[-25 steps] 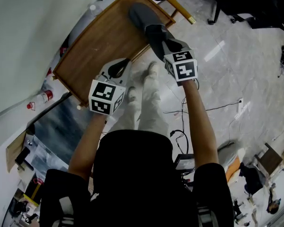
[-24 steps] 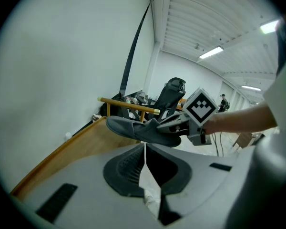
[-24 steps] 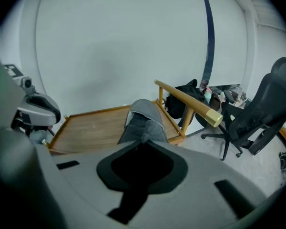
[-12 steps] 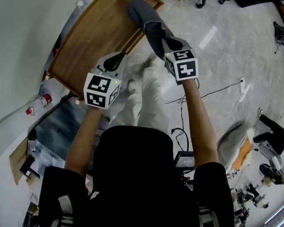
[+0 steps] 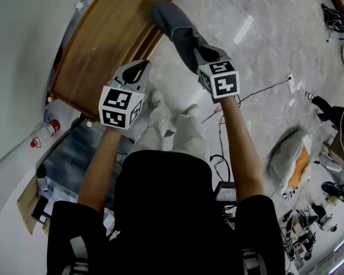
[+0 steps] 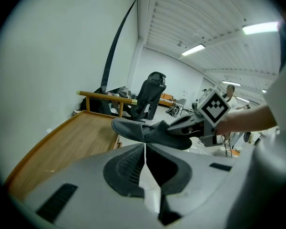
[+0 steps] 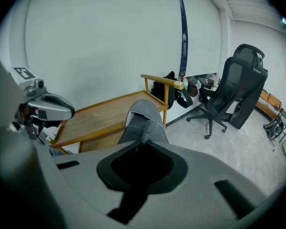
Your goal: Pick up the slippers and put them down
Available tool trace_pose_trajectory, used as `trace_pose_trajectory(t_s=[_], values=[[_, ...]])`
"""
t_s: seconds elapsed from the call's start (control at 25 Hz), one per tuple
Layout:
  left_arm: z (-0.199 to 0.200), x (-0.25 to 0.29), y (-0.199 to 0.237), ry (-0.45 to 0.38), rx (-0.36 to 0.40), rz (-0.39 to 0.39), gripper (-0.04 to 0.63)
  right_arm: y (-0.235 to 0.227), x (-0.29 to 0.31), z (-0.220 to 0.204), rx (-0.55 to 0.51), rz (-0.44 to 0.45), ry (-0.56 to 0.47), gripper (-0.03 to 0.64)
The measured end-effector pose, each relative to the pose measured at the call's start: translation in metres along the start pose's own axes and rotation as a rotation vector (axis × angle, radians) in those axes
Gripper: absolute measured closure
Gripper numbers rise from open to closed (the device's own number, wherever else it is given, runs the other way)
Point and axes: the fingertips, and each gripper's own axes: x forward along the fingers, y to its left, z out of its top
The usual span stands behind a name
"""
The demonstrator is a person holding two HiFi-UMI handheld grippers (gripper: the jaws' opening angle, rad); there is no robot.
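Observation:
A grey slipper (image 5: 173, 23) hangs in the air, with my right gripper (image 5: 199, 51) shut on its heel end. Its toe points away from me, just past the edge of the low wooden table (image 5: 103, 39). In the right gripper view the slipper (image 7: 143, 120) sticks out from between the jaws of the right gripper (image 7: 144, 147). My left gripper (image 5: 141, 69) is shut with nothing in it, left of the slipper over the table's near edge. In the left gripper view the left gripper (image 6: 144, 149) points at the slipper (image 6: 148, 131) and the right gripper's marker cube (image 6: 213, 106). No second slipper is visible.
The table has a wooden rail (image 7: 162, 81) at its far end. A black office chair (image 7: 233, 87) stands on the marble floor beyond it. Cables (image 5: 258, 93) cross the floor at right, near a grey and orange bag (image 5: 289, 159). The person's shoes (image 5: 172, 105) are below the grippers.
Both grippers have swung to the right, away from the table. The held slipper, over the table's corner before, now hangs beside its edge over the floor. The person's feet have shifted.

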Motion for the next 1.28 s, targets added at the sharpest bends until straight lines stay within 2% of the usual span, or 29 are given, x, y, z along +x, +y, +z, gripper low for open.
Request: trace_pose_trajectory(t_s=[0.36,0.76,1.08,1.28], values=[[-0.006,0.028,-0.036,0.025,0.025,-0.042,0.584,-0.027,-0.026,-0.030,0.069,-0.027,-0.010,0.597],[-0.022,0.059,-0.103,0.047,0.045,-0.063,0.584,-0.062,-0.071,-0.100,0.135,-0.047,-0.014,0.597],[-0.056,0.086,-0.137,0.058,0.060,-0.060,0.584,-0.081,-0.088,-0.157,0.175,-0.074,-0.033,0.597],[-0.081,0.113,-0.153,0.042,0.075,-0.054,0.584,-0.095,-0.085,-0.191,0.186,-0.089,-0.090,0.597]])
